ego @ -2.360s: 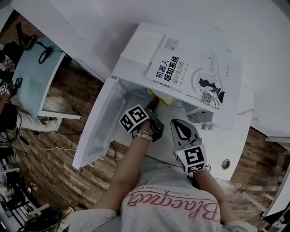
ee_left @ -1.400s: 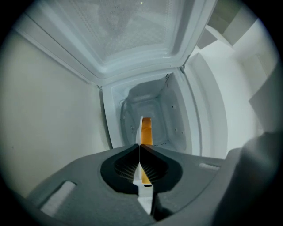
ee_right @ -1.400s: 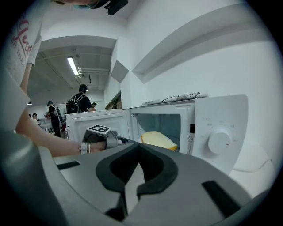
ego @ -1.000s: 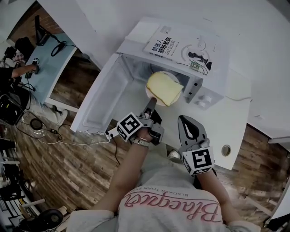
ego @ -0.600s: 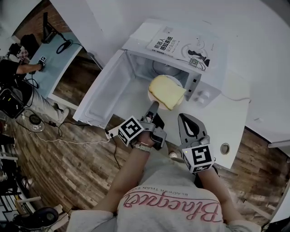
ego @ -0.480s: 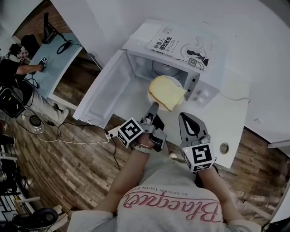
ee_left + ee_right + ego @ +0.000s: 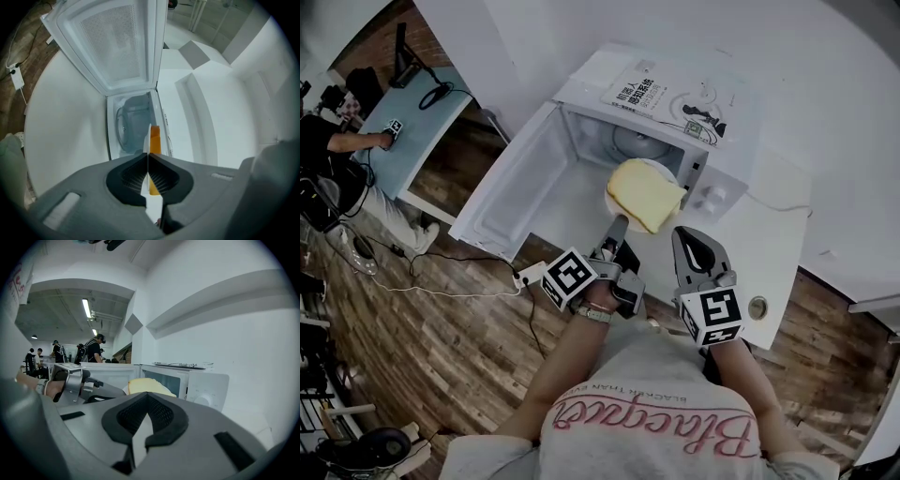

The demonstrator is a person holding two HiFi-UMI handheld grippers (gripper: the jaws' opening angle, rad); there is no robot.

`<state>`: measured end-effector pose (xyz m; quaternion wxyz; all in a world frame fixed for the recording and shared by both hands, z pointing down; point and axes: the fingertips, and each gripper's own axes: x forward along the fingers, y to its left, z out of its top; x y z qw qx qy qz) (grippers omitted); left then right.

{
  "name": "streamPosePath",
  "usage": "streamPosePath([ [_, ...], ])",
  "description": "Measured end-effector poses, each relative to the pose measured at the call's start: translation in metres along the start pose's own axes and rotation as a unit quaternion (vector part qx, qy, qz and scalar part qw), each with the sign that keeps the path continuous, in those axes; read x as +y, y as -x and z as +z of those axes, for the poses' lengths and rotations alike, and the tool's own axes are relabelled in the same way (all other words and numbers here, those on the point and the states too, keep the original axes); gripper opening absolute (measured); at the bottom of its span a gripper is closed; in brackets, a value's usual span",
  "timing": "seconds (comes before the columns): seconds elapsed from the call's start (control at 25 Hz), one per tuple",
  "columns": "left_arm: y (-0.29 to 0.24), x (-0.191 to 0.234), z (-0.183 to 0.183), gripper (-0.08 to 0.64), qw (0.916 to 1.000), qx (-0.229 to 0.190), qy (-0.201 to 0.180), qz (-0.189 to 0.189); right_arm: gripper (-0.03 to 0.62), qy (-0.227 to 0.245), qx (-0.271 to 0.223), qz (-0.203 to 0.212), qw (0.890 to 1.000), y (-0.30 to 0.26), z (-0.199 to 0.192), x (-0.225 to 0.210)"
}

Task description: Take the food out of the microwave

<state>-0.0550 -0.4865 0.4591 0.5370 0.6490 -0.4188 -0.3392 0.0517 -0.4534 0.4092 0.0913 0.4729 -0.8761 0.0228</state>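
A yellow slab of food [image 7: 645, 192] lies on a white plate [image 7: 611, 194], held in front of the open microwave [image 7: 712, 159] and just outside its mouth. My left gripper [image 7: 616, 225] is shut on the plate's near rim. In the left gripper view the plate [image 7: 146, 137] shows edge-on between the pads, with the food [image 7: 155, 139] beside it and the microwave cavity [image 7: 133, 123] behind. My right gripper [image 7: 689, 246] hangs to the right of the plate, shut and holding nothing. The right gripper view shows the food [image 7: 147, 386] beyond the right gripper [image 7: 147, 401].
The microwave door [image 7: 511, 192] stands swung open to the left. A book [image 7: 675, 94] lies on top of the microwave. The white table [image 7: 773, 244] has a round grommet [image 7: 757, 307]. A power strip [image 7: 530, 275] lies on the wooden floor. A person sits at a desk [image 7: 412, 131] far left.
My left gripper has drawn the plate with the food out of the microwave cavity, toward the person and slightly upward. The right gripper has stayed beside it.
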Motion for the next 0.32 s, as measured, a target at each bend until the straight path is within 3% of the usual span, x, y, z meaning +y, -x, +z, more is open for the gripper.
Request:
streamPosePath([
  [0.32,0.0005,-0.0079,-0.0008,0.012,1.0000,-0.001,-0.004,-0.008,0.009,0.010,-0.006,-0.002,1.000,-0.0004,0.0024,0.0002],
])
